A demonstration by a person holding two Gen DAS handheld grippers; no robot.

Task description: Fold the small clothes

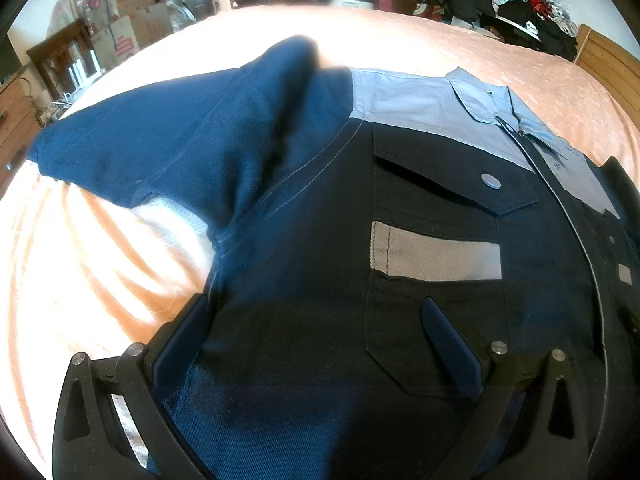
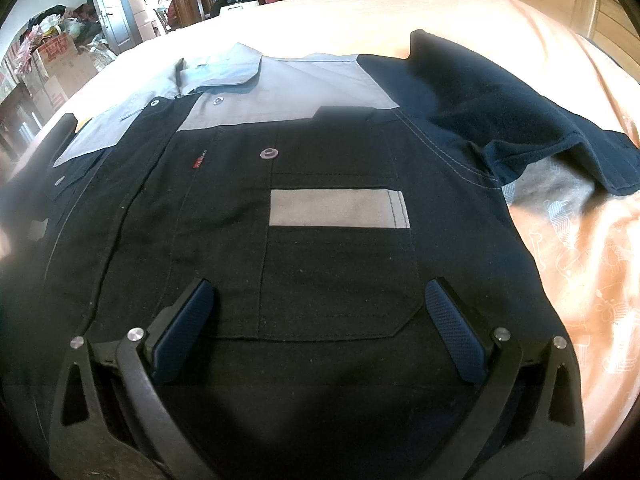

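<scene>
A short-sleeved work shirt, dark w/ a grey yoke and collar, is spread front-up on the bed, which is covered by an orange sheet. It is seen from the hem end in both views. The left sleeve is stuck out to the side, partly rucked up; the right sleeve is likewise splayed out over the sheet.

The left gripper is held low over the shirt's left front, jaws wide apart, nothing gripped; one finger is near the side seam, the other over the chest pocket. The right gripper hangs over the right front w/ jaws equally wide and empty, straddling the lower edge of the other pocket.

Judged step: the first side fold has not yet been started, so the work is at an early stage.

To do it well:
- Each sleeve should be taken near the cuff, w/ one layer only pinched, not sheet + cloth together.
- The sleeve should be laid flat across the chest, the fold line kept parallel to the zip/placket.
- Rucks should be smoothed outward before the hem is brought up.
- The cloth looks stiff, so creases prob. hold well, but the pocket flaps and snaps may bulk up the fold.
</scene>
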